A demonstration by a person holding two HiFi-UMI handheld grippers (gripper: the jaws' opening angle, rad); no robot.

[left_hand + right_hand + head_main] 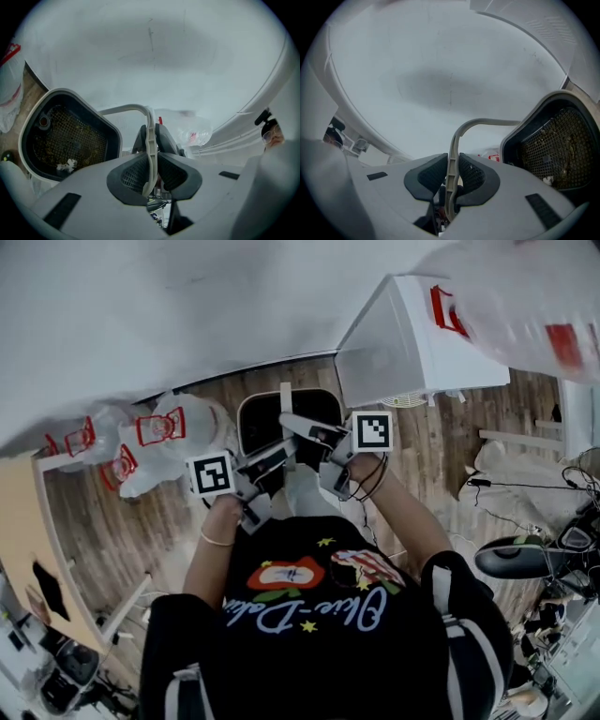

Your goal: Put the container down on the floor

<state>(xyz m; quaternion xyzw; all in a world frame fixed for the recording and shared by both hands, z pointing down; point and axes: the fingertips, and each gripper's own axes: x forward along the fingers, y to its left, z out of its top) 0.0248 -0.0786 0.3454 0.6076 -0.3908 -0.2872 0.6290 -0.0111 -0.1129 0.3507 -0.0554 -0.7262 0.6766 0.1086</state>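
The container [272,420] is a white-rimmed bin with a dark inside and a mesh bottom holding some debris. It hangs in front of me above the wooden floor [112,531]. Its pale curved handle [149,140] runs between both pairs of jaws. My left gripper [267,465] is shut on the handle, and the bin [65,136] shows at the left of the left gripper view. My right gripper [309,432] is also shut on the handle [451,173], with the bin [560,145] at the right of its view. The two grippers sit close together, jaws almost meeting.
Clear plastic bags with red print [141,442] lie on the floor to the left of the bin. A white box-shaped unit [412,338] stands at the upper right. Cables and gear [553,521] crowd the right side. A pale wooden board [19,531] runs along the left.
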